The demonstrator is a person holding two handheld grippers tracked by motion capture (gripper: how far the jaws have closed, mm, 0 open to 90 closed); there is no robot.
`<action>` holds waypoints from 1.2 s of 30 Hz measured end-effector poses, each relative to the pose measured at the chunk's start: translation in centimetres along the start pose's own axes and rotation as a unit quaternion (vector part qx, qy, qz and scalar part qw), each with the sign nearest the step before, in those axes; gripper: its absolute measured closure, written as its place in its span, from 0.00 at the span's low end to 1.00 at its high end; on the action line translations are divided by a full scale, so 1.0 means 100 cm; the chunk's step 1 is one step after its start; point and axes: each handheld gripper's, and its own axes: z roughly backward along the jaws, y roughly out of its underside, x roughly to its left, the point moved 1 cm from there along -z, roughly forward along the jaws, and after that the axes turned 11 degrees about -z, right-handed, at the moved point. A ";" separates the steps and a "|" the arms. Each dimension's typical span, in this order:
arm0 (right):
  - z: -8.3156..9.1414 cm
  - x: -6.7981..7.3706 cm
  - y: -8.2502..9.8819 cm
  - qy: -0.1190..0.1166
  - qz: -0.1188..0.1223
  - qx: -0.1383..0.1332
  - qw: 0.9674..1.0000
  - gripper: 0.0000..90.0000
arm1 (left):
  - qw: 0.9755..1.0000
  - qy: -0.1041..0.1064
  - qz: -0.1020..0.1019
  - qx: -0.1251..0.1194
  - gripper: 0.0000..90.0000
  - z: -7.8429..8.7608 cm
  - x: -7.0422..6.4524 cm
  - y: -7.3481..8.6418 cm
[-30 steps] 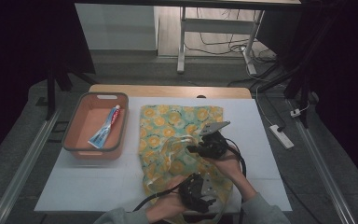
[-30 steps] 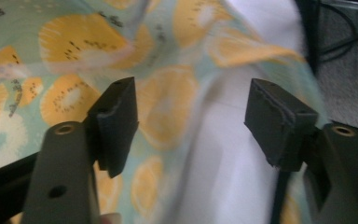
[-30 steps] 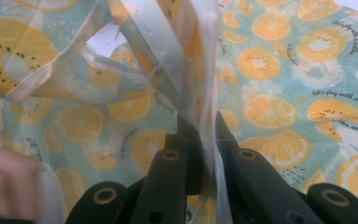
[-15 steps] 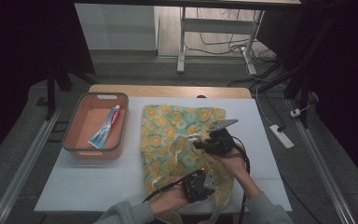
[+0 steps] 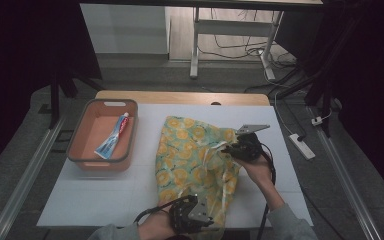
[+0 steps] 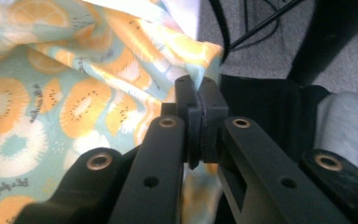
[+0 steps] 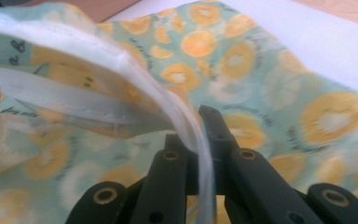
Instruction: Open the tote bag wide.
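A cloth bag [image 5: 190, 155] printed with orange fruit slices lies on the white table [image 5: 100, 195]. My left gripper [image 5: 209, 221] is at the table's near edge, shut on a fold of the bag's near end. The left gripper view shows the cloth [image 6: 74, 98] pinched between the closed pads of the left gripper [image 6: 199, 93]. My right gripper [image 5: 226, 149] is at the bag's right side, shut on its white-hemmed rim. In the right gripper view the white hem [image 7: 121, 65] runs down into the right gripper [image 7: 198, 135], with the bag [image 7: 242, 60] spread behind.
An orange basket [image 5: 80, 150] stands at the left of the table with a toothpaste tube [image 5: 112, 137] lying in it. A white power strip [image 5: 300, 146] lies on the floor to the right. A wooden strip edges the table's far side.
My left gripper closed on the bag's near end and drew back toward the near edge. My right gripper shifted to the right with the rim, stretching the bag.
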 end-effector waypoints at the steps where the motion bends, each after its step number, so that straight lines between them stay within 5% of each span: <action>1: 0.000 0.000 0.000 0.000 0.000 0.000 1.000 0.97 | 1.000 0.002 -0.001 -0.001 0.99 0.003 -0.002 0.001; 6: 0.002 -0.015 0.003 0.000 -0.030 -0.006 1.000 0.97 | 1.000 -0.007 0.001 -0.004 0.97 0.013 -0.010 0.009; 10: 0.003 -0.010 0.001 0.000 -0.021 -0.011 1.000 0.97 | 0.999 -0.027 0.007 -0.018 0.71 0.018 -0.006 0.010; 12: 0.004 -0.006 0.001 -0.002 -0.016 -0.012 1.000 0.97 | 0.998 -0.061 0.011 -0.025 0.55 0.027 -0.003 0.009; 17: 0.004 -0.004 0.001 -0.005 -0.011 -0.013 1.000 0.97 | 0.987 -0.146 0.053 -0.034 0.45 0.059 0.019 0.014; 19: 0.003 -0.005 0.001 -0.005 -0.013 -0.012 1.000 0.97 | 0.984 -0.156 0.086 -0.031 0.37 0.065 0.030 0.019; 23: 0.003 -0.005 0.001 -0.007 -0.015 -0.010 1.000 0.97 | 0.977 -0.183 0.112 -0.007 0.32 0.059 0.048 0.027; 26: 0.001 -0.004 0.001 -0.010 -0.015 -0.008 1.000 0.97 | 0.973 -0.192 0.125 0.023 0.19 0.042 0.059 0.027; 28: 0.001 -0.004 0.002 -0.011 -0.015 -0.007 1.000 0.97 | 0.973 -0.189 0.124 0.037 0.19 0.032 0.063 0.027; 31: 0.001 -0.004 0.002 -0.012 -0.015 -0.007 1.000 0.97 | 0.970 -0.206 0.111 0.071 0.22 0.016 0.069 0.027; 33: 0.002 -0.004 0.002 -0.013 -0.015 -0.007 1.000 0.97 | 0.969 -0.209 0.105 0.077 0.48 0.011 0.072 0.029; 34: 0.002 -0.004 0.002 -0.013 -0.015 -0.007 1.000 0.97 | 0.969 -0.211 0.100 0.078 0.48 0.011 0.073 0.031; 35: 0.004 -0.004 0.002 -0.015 -0.015 -0.008 1.000 0.97 | 0.969 -0.214 0.101 0.074 0.69 0.012 0.074 0.032; 36: 0.005 -0.004 0.001 -0.016 -0.015 -0.009 1.000 0.97 | 0.968 -0.217 0.104 0.066 0.77 0.015 0.075 0.034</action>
